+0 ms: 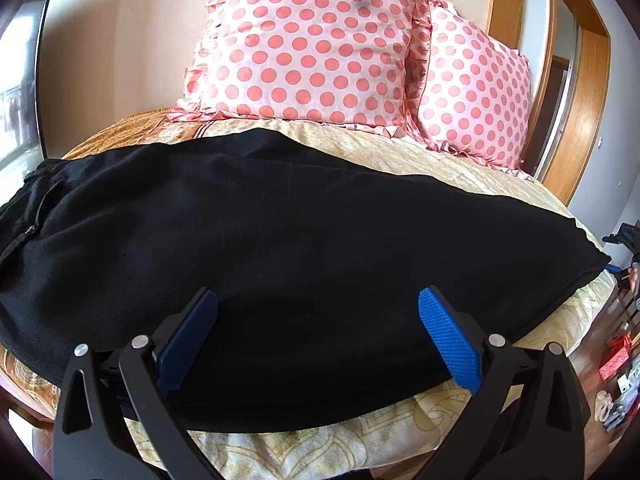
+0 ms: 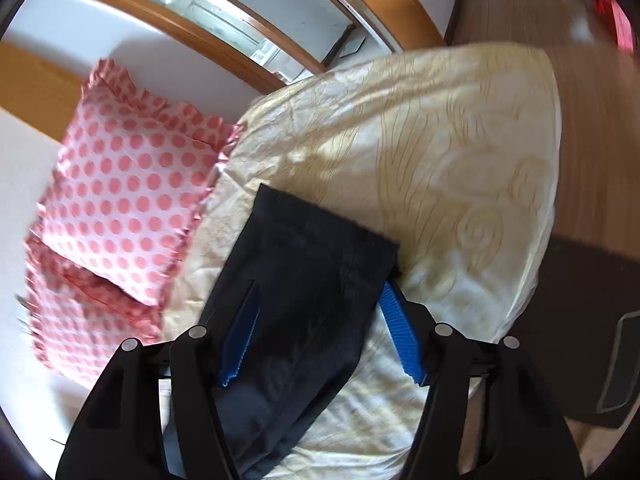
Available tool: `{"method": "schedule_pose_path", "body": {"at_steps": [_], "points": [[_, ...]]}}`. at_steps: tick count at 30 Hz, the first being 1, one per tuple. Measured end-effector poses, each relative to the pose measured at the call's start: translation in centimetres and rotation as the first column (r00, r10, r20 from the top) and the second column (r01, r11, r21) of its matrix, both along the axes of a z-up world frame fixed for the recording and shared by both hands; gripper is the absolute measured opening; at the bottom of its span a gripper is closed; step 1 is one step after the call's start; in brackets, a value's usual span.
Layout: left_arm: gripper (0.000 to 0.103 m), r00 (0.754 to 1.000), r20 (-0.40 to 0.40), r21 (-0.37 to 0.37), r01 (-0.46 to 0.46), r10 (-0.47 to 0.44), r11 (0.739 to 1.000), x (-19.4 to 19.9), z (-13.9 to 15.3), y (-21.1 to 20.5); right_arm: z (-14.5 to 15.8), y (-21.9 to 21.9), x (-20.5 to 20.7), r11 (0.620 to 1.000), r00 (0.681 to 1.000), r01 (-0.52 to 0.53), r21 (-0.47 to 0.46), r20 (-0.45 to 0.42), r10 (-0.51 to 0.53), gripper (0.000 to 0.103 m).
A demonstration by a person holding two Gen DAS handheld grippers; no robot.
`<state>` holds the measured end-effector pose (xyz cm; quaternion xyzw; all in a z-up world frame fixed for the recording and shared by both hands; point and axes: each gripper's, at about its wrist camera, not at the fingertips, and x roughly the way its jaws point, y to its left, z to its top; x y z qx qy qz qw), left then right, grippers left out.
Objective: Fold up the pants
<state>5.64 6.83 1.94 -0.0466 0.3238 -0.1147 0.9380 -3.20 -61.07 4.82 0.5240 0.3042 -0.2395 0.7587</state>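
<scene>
Black pants (image 1: 280, 248) lie flat across the bed, waistband at the left, leg ends at the right. My left gripper (image 1: 318, 300) is open, its blue pads wide apart over the near edge of the pants at mid-length. In the right wrist view the leg end of the pants (image 2: 304, 264) lies on the sheet. My right gripper (image 2: 320, 292) is open and straddles that leg end; the left pad sits over the cloth, the right pad (image 2: 400, 332) at its hem corner.
The bed has a cream-gold patterned cover (image 1: 400, 432) (image 2: 440, 152). Two pink polka-dot pillows (image 1: 312, 44) (image 2: 128, 184) stand at the headboard. A wooden door frame (image 1: 580, 120) and wood floor (image 2: 592, 120) lie beyond the bed's right edge, with clutter (image 1: 616, 360) on the floor.
</scene>
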Motion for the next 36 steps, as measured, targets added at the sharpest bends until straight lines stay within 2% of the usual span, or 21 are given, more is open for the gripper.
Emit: {"method": "schedule_pose_path", "body": {"at_steps": [5, 10, 13, 15, 17, 21, 26, 30, 32, 34, 35, 36], "points": [[0.101, 1.0, -0.002, 0.001, 0.002, -0.002, 1.0, 0.0, 0.0, -0.1, -0.6, 0.7, -0.6, 0.996, 0.998, -0.014, 0.085, 0.069, 0.009, 0.064], [0.101, 1.0, 0.0, 0.01, 0.002, -0.002, 1.0, -0.1, -0.1, -0.1, -0.9, 0.0, -0.6, 0.997, 0.993, 0.035, 0.066, 0.106, -0.042, 0.058], [0.101, 1.0, 0.0, 0.002, 0.0, 0.0, 1.0, -0.1, -0.1, 0.0, -0.8, 0.0, -0.3, 0.998, 0.995, 0.054, 0.02, 0.088, -0.055, 0.051], [0.101, 1.0, 0.002, -0.011, -0.001, 0.001, 1.0, -0.3, -0.1, 0.1, -0.7, 0.1, -0.1, 0.999, 0.997, 0.037, -0.033, 0.063, -0.034, 0.033], [0.101, 1.0, 0.004, -0.021, -0.002, 0.002, 1.0, -0.4, 0.0, 0.2, -1.0, 0.2, -0.2, 0.998, 0.999, 0.031, -0.063, 0.041, -0.029, 0.008], [0.101, 1.0, 0.004, -0.021, 0.001, -0.001, 1.0, -0.4, 0.0, 0.3, -0.4, 0.8, -0.1, 0.99, 0.998, 0.01, -0.142, 0.055, -0.002, 0.006], [0.101, 1.0, 0.008, -0.001, 0.005, -0.005, 1.0, -0.6, -0.1, 0.1, 3.1, 2.6, 1.4, 0.964, 0.986, -0.066, -0.259, 0.13, 0.102, 0.006], [0.101, 1.0, 0.012, -0.004, 0.004, -0.004, 1.0, -0.6, -0.2, 0.2, 6.6, 6.3, 4.6, 0.93, 0.945, -0.188, -0.317, 0.201, 0.259, 0.006], [0.101, 1.0, 0.013, -0.009, 0.002, -0.002, 1.0, -0.6, -0.2, 0.3, 8.1, 9.3, 6.9, 0.902, 0.902, -0.269, -0.338, 0.239, 0.359, 0.006], [0.101, 1.0, 0.013, -0.019, 0.001, -0.001, 1.0, -0.5, -0.1, 0.4, 9.5, 13.4, 9.4, 0.857, 0.836, -0.367, -0.361, 0.277, 0.474, 0.006], [0.101, 1.0, 0.013, -0.03, 0.0, 0.001, 1.0, -0.6, -0.1, 0.6, 10.1, 16.2, 10.9, 0.821, 0.784, -0.431, -0.375, 0.296, 0.546, 0.006], [0.101, 1.0, 0.014, -0.042, -0.003, 0.003, 0.999, -0.6, 0.0, 0.7, 10.3, 18.1, 11.7, 0.797, 0.75, -0.468, -0.382, 0.305, 0.587, 0.006]]}}
